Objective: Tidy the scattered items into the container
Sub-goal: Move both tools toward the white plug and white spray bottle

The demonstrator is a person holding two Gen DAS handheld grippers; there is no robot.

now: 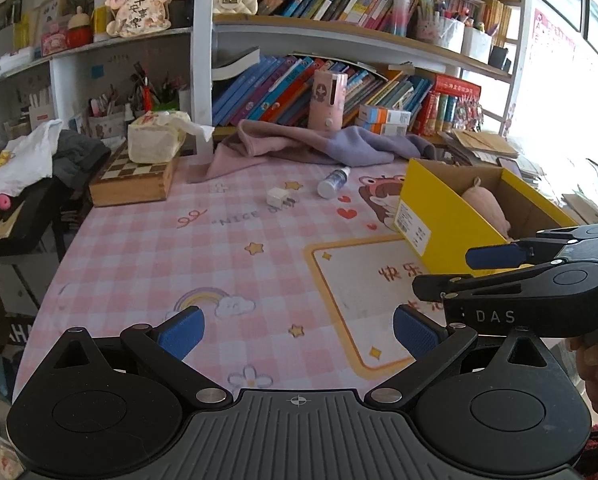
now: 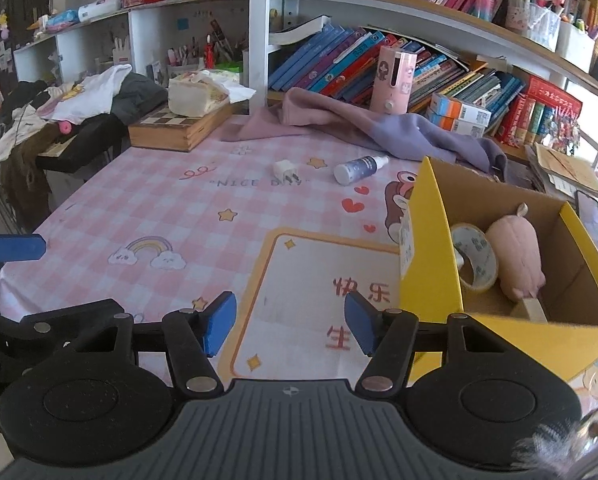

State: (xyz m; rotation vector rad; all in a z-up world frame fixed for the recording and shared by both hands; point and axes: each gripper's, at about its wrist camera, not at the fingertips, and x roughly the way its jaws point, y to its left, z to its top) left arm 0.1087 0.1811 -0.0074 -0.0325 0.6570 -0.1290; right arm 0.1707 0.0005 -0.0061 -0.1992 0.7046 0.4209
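Observation:
A yellow cardboard box [image 2: 427, 280] stands at the right of the pink checked table; inside it lie a pink plush toy [image 2: 517, 256] and a roll of tape [image 2: 475, 258]. In the left wrist view the yellow box [image 1: 439, 208] shows only the plush toy [image 1: 485, 206]. Farther back on the cloth lie a white plug adapter [image 2: 285, 171] [image 1: 279, 199] and a small spray bottle [image 2: 359, 169] [image 1: 333, 182] on its side. My right gripper [image 2: 293, 326] is open and holds nothing, just left of the box. My left gripper [image 1: 299, 332] is open and holds nothing, low over the near cloth.
A chessboard box [image 2: 179, 128] with a tissue pack [image 2: 199, 96] on it stands at the back left. A pink and purple cloth [image 2: 359, 128] lies crumpled before the bookshelf [image 2: 419, 64]. A pink cylindrical device [image 2: 393, 80] stands by the books. Clothes are heaped at far left.

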